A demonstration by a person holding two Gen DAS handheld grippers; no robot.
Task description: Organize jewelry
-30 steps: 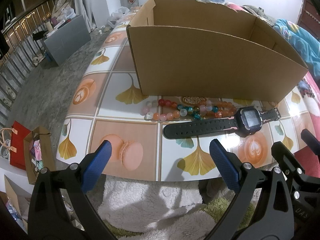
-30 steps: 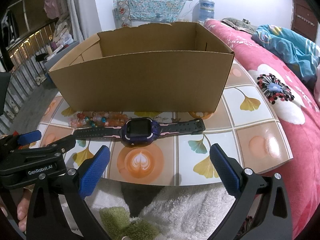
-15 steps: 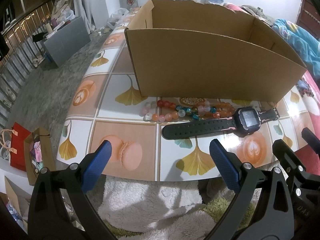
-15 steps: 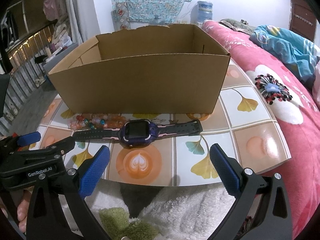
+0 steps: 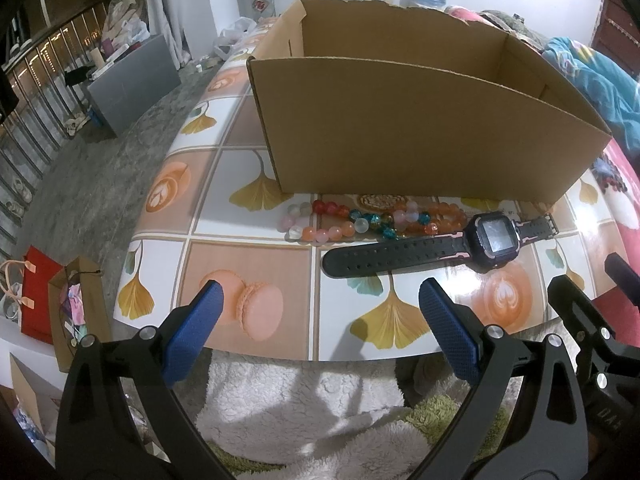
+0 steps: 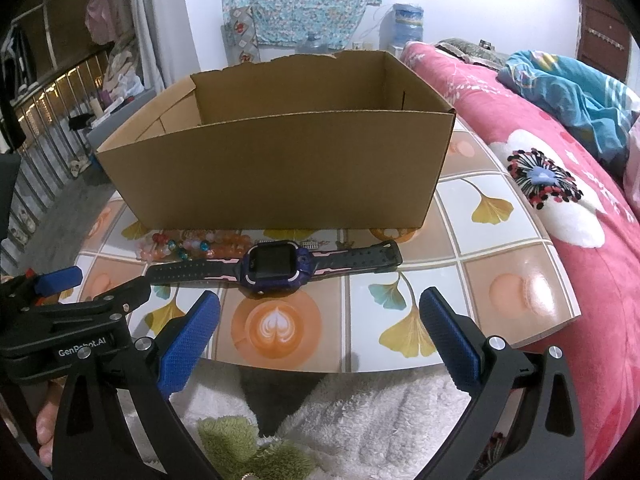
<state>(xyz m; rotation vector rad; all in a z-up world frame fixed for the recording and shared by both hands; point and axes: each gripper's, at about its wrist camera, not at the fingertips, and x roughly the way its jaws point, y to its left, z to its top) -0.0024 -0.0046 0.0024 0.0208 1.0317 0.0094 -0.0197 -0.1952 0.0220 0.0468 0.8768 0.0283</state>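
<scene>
A black and purple smartwatch (image 5: 488,240) (image 6: 276,266) lies flat on the patterned table (image 5: 248,276) (image 6: 496,292), just in front of an open cardboard box (image 5: 420,136) (image 6: 280,172). Bead bracelets (image 5: 372,220) (image 6: 188,246) in red, orange, teal and pale pink lie between the watch strap and the box wall. My left gripper (image 5: 320,328) hangs open near the table's front edge, left of the watch. To its right, my right gripper (image 6: 320,328) is open too, facing the watch face. Neither holds anything.
A white fluffy rug (image 5: 320,412) lies below the table edge. A pink floral bed (image 6: 560,184) with a teal blanket borders the table on the right. Paper bags (image 5: 52,304) stand on the floor at the left. A grey box (image 5: 132,80) sits farther back.
Both views drifted slightly; the box and watch sit a little differently in frame. Both grippers stay open and nothing has been picked up.
</scene>
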